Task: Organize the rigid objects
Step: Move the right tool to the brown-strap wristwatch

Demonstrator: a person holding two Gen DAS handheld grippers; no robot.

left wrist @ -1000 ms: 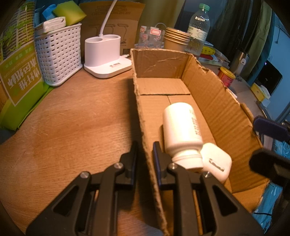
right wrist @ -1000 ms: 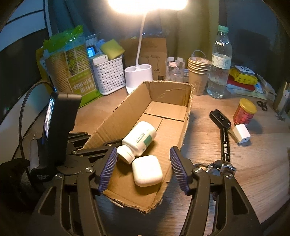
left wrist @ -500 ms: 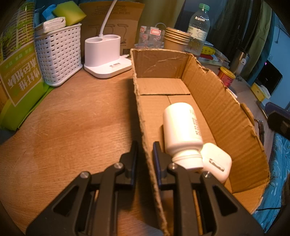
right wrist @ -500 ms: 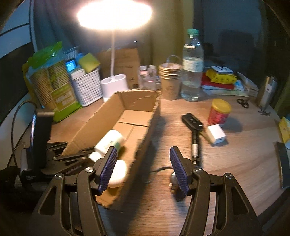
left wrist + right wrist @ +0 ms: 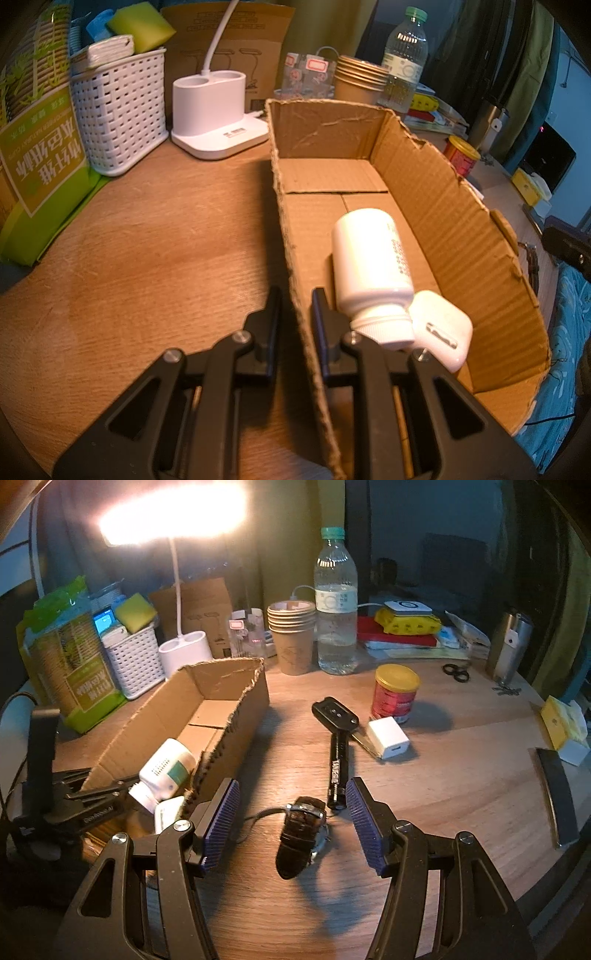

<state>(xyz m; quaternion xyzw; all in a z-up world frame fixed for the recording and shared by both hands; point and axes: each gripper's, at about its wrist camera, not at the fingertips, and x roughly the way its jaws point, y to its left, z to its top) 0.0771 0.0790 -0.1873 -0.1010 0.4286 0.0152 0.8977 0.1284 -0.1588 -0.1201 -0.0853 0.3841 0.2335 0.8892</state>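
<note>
My left gripper (image 5: 295, 306) is shut on the left wall of a long cardboard box (image 5: 436, 192). A white pill bottle (image 5: 369, 266) and a white earbud case (image 5: 441, 332) lie inside it near me. The box also shows in the right wrist view (image 5: 236, 716), with the bottle (image 5: 164, 771) in it. My right gripper (image 5: 291, 819) is open and empty over the table right of the box. A black wristwatch (image 5: 301, 836) lies between its fingers. Beyond lie a black torch (image 5: 338, 771), a car key (image 5: 334, 714), a white charger cube (image 5: 388, 738) and a red tin (image 5: 395, 692).
A white basket (image 5: 118, 110), lamp base (image 5: 214, 110), green bag (image 5: 33, 158), paper cups (image 5: 291, 642) and water bottle (image 5: 336, 605) stand at the back. Scissors (image 5: 456, 672), a metal flask (image 5: 509, 646) and a black strip (image 5: 556, 794) are at the right.
My right gripper has swung right, from over the box to above the wristwatch on the table. My left gripper has kept its hold on the box wall.
</note>
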